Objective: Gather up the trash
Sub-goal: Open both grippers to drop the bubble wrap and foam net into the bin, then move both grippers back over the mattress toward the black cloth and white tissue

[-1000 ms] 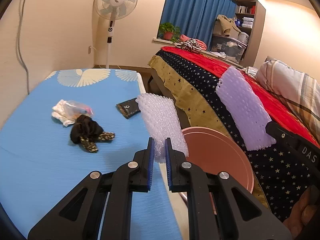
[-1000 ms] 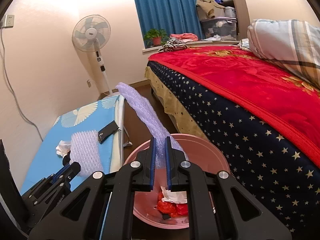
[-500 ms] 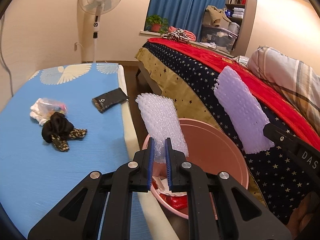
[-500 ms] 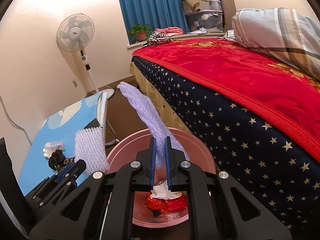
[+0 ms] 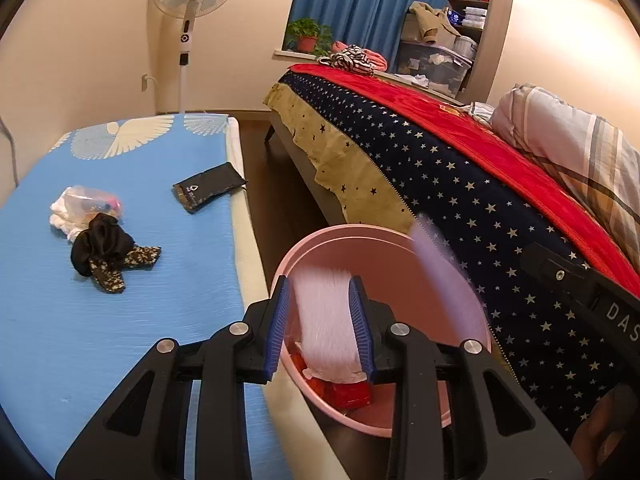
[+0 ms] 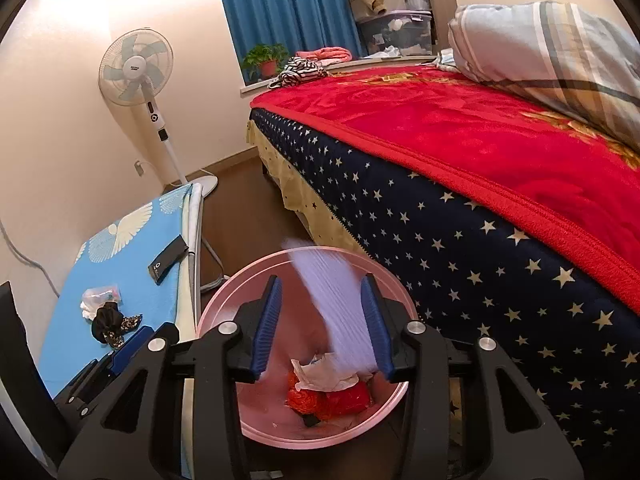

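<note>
A pink bin (image 5: 352, 233) stands on the floor between the blue board and the bed, and both grippers hang over it. The jaws of my left gripper (image 5: 320, 322) are opening. A white bubble-wrap sheet (image 5: 326, 320) streaks down between them into the bin, blurred, with the pads not pressing on it. The jaws of my right gripper (image 6: 322, 322) are opening too. A pale purple foam sheet (image 6: 340, 300) drops between them, blurred as well; the same foam sheet (image 5: 430, 248) shows by the bin's far rim. Red wrappers (image 6: 344, 396) and crumpled white paper (image 6: 324, 372) lie in the pink bin (image 6: 218, 308).
On the blue board (image 5: 120, 320) at left lie a black scrunchie with patterned cloth (image 5: 106, 252), a clear bag on white stuff (image 5: 82, 204) and a black pouch (image 5: 208, 190). The bed's starred side (image 5: 500, 240) rises right of the bin. A standing fan (image 5: 188, 8) is behind.
Both grippers moved over the bin and sank a little. Each held its sheet upright with shut jaws; now both jaws have opened and the sheets are falling.
</note>
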`<state>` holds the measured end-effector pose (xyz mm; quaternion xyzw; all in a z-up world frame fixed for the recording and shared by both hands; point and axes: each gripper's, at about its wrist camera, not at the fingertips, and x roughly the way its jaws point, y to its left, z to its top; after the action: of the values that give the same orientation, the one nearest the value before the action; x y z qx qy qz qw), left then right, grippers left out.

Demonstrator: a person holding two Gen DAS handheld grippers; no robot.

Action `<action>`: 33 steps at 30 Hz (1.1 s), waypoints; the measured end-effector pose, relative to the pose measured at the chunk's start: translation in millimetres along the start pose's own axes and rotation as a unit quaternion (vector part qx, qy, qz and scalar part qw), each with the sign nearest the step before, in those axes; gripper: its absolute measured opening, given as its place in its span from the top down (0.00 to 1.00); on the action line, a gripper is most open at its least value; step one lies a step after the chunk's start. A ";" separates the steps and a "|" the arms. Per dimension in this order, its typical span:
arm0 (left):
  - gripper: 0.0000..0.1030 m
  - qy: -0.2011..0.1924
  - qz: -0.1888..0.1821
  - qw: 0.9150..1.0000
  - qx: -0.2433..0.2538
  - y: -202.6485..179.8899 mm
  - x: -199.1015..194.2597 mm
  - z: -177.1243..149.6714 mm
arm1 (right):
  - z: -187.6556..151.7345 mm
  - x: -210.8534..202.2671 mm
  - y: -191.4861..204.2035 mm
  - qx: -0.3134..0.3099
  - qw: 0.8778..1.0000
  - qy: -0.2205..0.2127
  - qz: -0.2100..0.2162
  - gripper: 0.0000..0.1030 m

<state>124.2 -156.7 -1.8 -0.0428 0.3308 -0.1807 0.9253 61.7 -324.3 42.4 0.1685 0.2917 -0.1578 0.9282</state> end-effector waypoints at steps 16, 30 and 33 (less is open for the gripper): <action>0.71 -0.022 0.014 1.000 -0.013 16.7 -24.8 4.5 | -1.3 -14.3 17.6 -0.025 0.999 -0.013 0.015 0.59; 0.72 -0.035 0.042 0.998 -0.030 54.5 -45.2 4.5 | -2.1 -18.2 43.1 -0.043 0.998 -0.022 0.046 0.60; 0.72 -0.034 0.052 0.998 -0.029 62.8 -48.7 2.8 | -1.7 -19.0 44.9 -0.039 0.997 -0.024 0.054 0.60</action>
<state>110.3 -80.7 16.9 -0.0582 0.3060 -0.1208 0.9426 63.6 -279.8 62.3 0.1434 0.2660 -0.1001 0.9480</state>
